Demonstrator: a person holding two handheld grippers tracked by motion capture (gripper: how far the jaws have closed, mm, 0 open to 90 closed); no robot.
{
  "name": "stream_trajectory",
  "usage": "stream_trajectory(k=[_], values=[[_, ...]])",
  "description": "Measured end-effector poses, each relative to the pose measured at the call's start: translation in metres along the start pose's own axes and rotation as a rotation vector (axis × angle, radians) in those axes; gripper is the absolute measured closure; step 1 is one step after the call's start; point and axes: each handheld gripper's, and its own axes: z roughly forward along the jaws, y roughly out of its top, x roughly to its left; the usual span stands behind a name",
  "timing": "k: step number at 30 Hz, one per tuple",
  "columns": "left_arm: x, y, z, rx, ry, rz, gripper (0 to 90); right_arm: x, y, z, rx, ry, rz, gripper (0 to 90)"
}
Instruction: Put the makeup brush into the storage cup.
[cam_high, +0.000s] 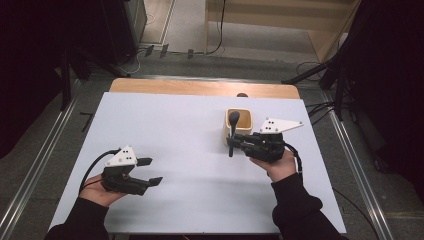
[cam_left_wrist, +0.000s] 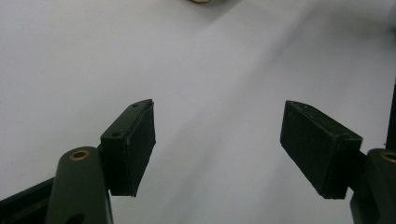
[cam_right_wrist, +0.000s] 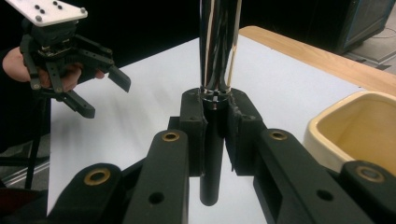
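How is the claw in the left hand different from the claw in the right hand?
The left gripper has its jaws spread wide with nothing between them; the right gripper is shut on a utensil with a black handle and shiny metal stem. The left gripper sits over bare table; the right gripper is beside a cream container. Both are black with a pale plate on top.

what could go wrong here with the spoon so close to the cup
1. The right gripper pinches the spoon only on its thin black handle, so it might swivel or slip between the pads.
2. The spoon's bowl end hangs at the rim of the cream cup; a careless move could knock it over.
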Motion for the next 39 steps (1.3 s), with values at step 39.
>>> stream_trajectory(k=[39], values=[[0.004, -0.004, 0.003, 0.044, 0.015, -0.003, 27.2, -0.045, 0.039, -0.016, -0.004, -0.151, 0.026, 79.4]])
